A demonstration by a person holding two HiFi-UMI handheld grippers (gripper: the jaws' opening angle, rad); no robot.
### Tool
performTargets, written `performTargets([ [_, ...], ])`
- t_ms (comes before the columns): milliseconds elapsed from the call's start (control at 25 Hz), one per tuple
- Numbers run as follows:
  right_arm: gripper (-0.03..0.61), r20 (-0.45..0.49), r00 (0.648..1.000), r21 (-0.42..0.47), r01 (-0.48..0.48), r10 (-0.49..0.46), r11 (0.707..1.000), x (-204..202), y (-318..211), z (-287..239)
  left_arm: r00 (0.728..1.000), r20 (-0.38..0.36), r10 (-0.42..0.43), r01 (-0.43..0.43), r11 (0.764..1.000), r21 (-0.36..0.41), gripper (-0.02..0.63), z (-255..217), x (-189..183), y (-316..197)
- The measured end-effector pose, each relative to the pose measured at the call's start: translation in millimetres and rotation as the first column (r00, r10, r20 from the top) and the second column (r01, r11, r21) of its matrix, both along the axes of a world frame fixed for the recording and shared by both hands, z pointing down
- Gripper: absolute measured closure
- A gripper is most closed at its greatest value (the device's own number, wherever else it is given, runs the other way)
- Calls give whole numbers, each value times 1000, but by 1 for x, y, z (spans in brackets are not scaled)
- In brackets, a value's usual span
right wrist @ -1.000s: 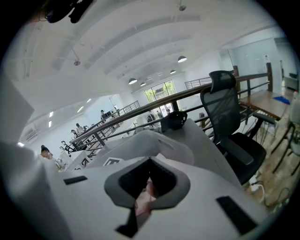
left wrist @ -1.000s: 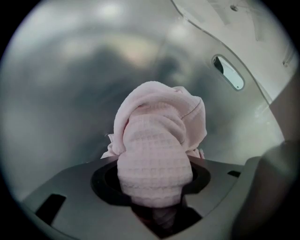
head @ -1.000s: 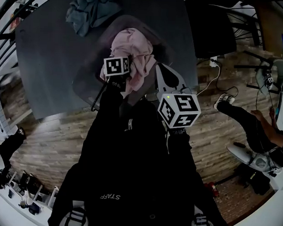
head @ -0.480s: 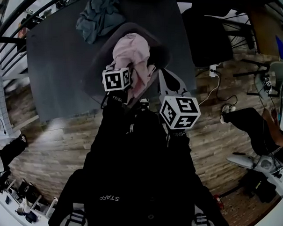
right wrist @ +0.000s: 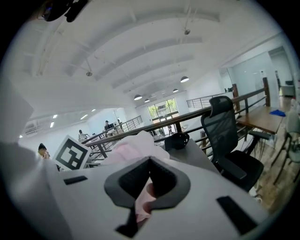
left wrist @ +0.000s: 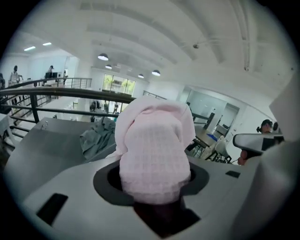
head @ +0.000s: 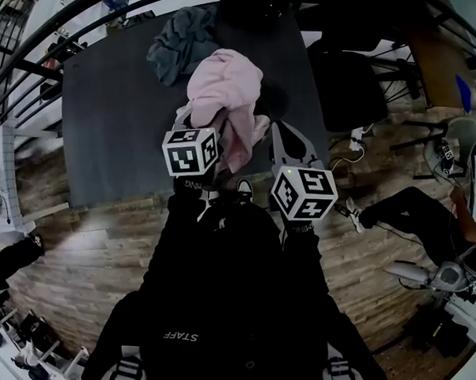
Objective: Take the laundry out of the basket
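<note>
A pink waffle-knit cloth (head: 222, 94) hangs bunched above the grey table (head: 107, 124), held up by both grippers. My left gripper (head: 195, 132) is shut on its left side; in the left gripper view the pink cloth (left wrist: 152, 150) fills the gap between the jaws of the left gripper (left wrist: 155, 190). My right gripper (head: 276, 141) is shut on a fold of it; in the right gripper view a strip of pink cloth (right wrist: 140, 206) is pinched in the right gripper (right wrist: 149, 185). A dark part of the basket (head: 275, 100) shows just right of the cloth; the rest is hidden.
A crumpled grey-blue garment (head: 181, 45) lies on the table behind the pink cloth, also seen as the grey-blue garment (left wrist: 96, 138). A black office chair (head: 349, 80) stands right of the table. A black object (right wrist: 178, 140) sits at the table's far edge. A railing (left wrist: 51, 93) runs behind.
Both grippers have lifted the pink cloth up out of the basket. It now hangs higher and covers most of the basket.
</note>
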State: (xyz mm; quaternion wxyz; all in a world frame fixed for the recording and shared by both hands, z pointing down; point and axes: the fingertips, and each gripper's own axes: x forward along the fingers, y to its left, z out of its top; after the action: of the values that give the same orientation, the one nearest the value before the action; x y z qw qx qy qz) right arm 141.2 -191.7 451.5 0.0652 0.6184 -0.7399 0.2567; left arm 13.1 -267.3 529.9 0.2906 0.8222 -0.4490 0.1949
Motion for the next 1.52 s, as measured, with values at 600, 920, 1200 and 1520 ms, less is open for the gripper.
performTargets([
  [600, 563, -121, 993, 260, 29, 3, 965, -43, 10, -102, 984, -164, -70, 126, 924, 361, 389, -156, -56, 20],
  [920, 563, -132, 991, 376, 33, 19, 926, -59, 9, -152, 970, -227, -83, 190, 841, 506, 390, -231, -81, 25],
  [1200, 563, -143, 989, 450, 29, 39, 893, -69, 10, -180, 968, -235, -94, 222, 759, 612, 390, -271, -95, 34],
  [1520, 563, -150, 986, 509, 17, 69, 861, -71, 9, -203, 972, -213, -96, 218, 703, 677, 393, -291, -98, 35],
])
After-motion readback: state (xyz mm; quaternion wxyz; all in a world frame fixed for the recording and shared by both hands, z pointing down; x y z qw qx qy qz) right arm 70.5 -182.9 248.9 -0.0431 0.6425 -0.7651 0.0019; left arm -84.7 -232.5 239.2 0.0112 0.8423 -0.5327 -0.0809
